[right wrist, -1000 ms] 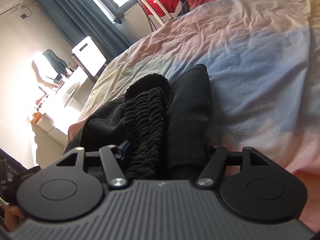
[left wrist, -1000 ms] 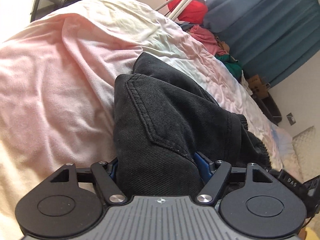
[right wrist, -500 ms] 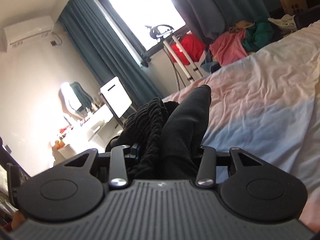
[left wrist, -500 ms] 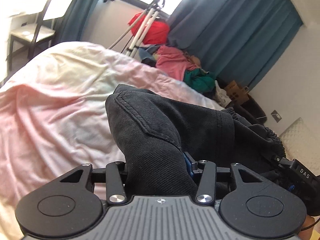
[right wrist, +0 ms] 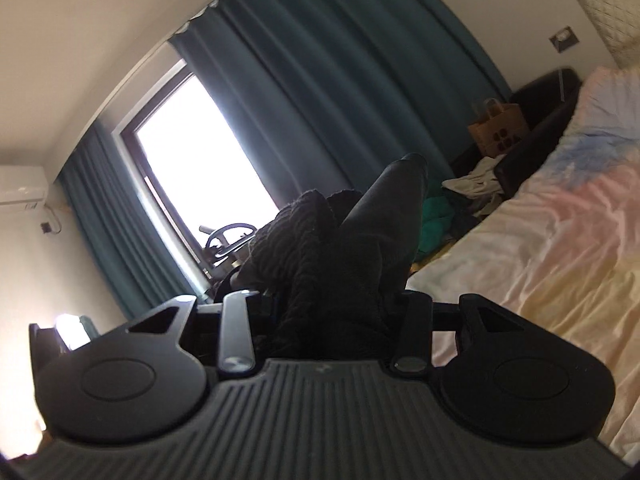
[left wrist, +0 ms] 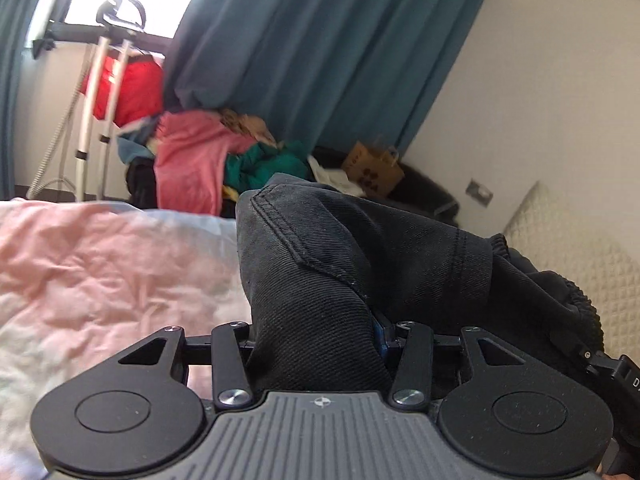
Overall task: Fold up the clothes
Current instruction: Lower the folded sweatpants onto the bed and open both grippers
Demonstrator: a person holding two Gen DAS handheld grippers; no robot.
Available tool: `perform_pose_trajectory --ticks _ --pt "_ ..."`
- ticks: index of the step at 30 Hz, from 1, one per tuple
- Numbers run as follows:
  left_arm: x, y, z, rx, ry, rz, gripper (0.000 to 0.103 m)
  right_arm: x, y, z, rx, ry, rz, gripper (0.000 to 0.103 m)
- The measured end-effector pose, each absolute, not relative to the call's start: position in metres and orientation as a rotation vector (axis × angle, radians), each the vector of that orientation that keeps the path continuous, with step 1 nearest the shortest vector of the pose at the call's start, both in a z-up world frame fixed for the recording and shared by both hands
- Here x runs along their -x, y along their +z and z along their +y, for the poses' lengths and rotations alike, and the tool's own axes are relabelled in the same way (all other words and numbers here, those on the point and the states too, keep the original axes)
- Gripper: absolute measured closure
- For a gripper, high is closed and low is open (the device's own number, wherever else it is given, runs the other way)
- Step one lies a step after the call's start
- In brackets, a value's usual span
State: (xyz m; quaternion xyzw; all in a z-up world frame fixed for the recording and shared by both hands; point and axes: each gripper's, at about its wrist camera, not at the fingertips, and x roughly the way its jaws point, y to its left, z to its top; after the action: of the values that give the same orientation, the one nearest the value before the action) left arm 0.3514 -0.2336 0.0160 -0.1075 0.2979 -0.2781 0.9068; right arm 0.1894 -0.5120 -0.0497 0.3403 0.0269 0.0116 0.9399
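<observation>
A pair of black denim trousers (left wrist: 360, 256) with an elastic waistband is held up off the bed between both grippers. My left gripper (left wrist: 316, 332) is shut on a bunched fold of the denim; its fingers are buried in the cloth. My right gripper (right wrist: 336, 304) is shut on the ribbed waistband end (right wrist: 304, 240), which sticks up in front of the camera. The pink and pale blue bed sheet (left wrist: 100, 276) lies below and to the left in the left wrist view, and to the right in the right wrist view (right wrist: 560, 248).
A pile of pink, green and red clothes (left wrist: 192, 160) and a white stand (left wrist: 92, 108) sit beyond the bed by the teal curtains (left wrist: 320, 60). A brown paper bag (left wrist: 372, 168) stands on the floor. A quilted headboard (left wrist: 568, 248) is at the right.
Both grippers have risen and tilted up with the trousers, lifting them off the bed. The views now show curtains and window instead of mostly the sheet.
</observation>
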Motion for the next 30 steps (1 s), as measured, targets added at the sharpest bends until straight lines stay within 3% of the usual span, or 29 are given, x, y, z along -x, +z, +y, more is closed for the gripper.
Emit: perform_pose_trajectory --ticks 8,11,17,22,30 --pt "-0.420 -0.114 -0.309 0.090 -0.574 0.872 0.052 -0.230 -0.166 -0.566 -0.903 -0.183 0.318 0.059" --pt "-0.418 -0.130 -0.310 0.042 -0.624 0.818 0.043 -0.226 -0.209 -0.582 -1.041 -0.249 0.404 0.056" --pt "-0.389 -0.137 -0.303 -0.021 -0.613 0.789 0.033 -0.198 -0.238 -0.570 -1.092 -0.222 0.356 0.041" --pt "-0.347 -0.094 -0.290 -0.060 -0.566 0.778 0.032 -0.183 -0.209 -0.566 -1.092 -0.308 0.402 0.036" --pt "-0.267 0.009 -0.256 -0.150 -0.586 0.672 0.029 -0.127 -0.089 -0.565 -0.851 -0.432 0.396 0.036"
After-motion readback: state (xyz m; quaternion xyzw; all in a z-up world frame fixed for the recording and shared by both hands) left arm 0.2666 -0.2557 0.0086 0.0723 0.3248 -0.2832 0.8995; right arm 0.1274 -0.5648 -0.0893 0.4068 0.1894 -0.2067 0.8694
